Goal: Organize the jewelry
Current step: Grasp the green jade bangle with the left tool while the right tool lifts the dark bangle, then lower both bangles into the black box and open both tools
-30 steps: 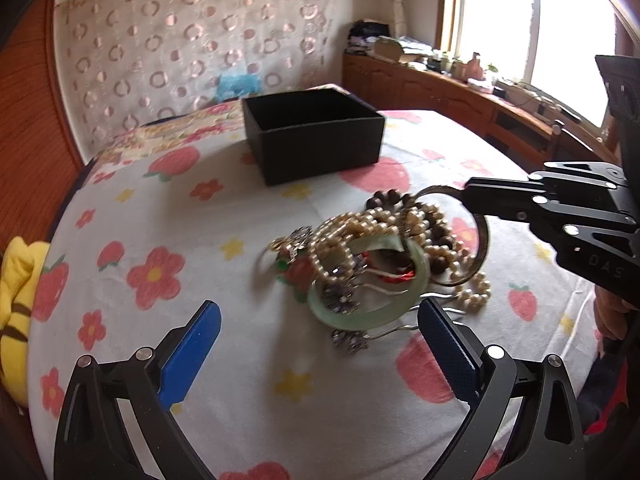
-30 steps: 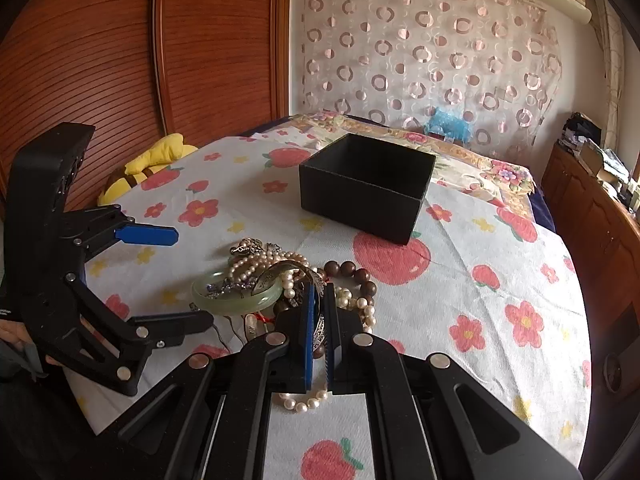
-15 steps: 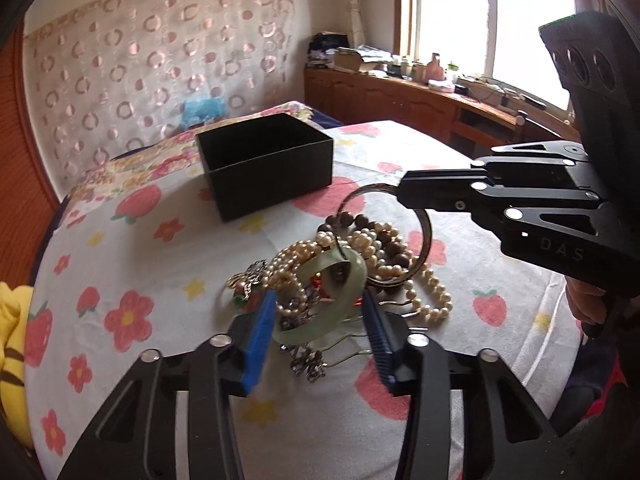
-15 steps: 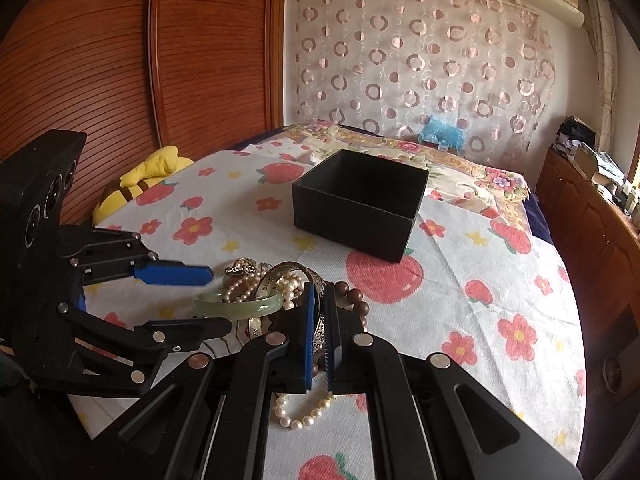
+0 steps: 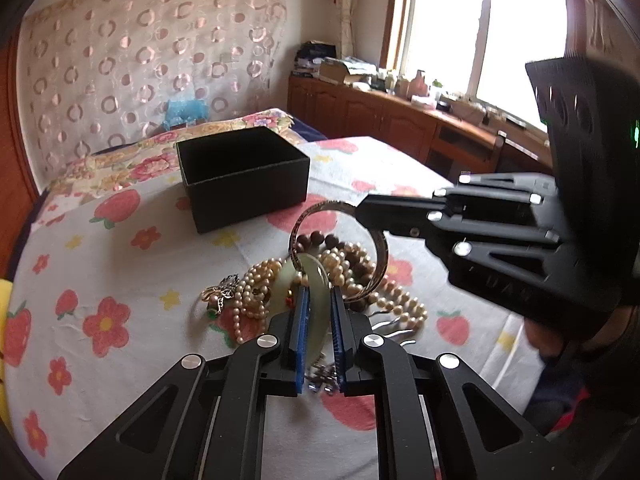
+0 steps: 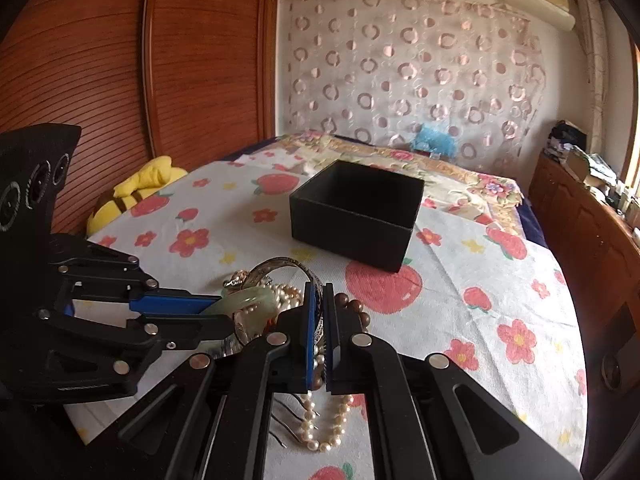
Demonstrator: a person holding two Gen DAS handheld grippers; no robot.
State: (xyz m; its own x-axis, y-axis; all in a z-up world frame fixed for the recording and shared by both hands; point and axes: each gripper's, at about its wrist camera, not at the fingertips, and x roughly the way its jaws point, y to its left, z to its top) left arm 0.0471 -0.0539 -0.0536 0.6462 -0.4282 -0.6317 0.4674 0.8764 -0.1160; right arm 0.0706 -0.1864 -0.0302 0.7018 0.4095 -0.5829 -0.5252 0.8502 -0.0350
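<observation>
Left wrist view shows the left gripper [image 5: 318,324] with its blue fingers [image 5: 301,320] drawn nearly together on the pale green jade bangle [image 5: 316,280], which stands on edge between them, its ring running straight ahead from the fingertips. Just beyond the bangle, and seemingly threaded through or overlapping it, rises the metal bangle [image 5: 338,248], held at its upper right rim by the right gripper [image 5: 360,210], whose fingers come in from the right and are pinched thin on the band.

Right wrist view confirms this: the right gripper's fingers [image 6: 309,320] are almost fully closed on the metal bangle's engraved band, which arches up and to the left of the fingertips, while the green bangle lies to their left in the other gripper.

Both rings sit above the heap of pearl strands [image 5: 256,288] and brown wooden beads [image 5: 316,238] on the flowered bed sheet [image 5: 120,264]. The black box [image 5: 244,178] stands open well ahead of both sets of fingers, slightly left of the left gripper's and right of the right gripper's axis.

The coming move likely turns on whether the two rings are interlocked; that cannot be told for certain. If they are, pulling apart sideways would bind, and one ring would need to slide along the other's opening first.
</observation>
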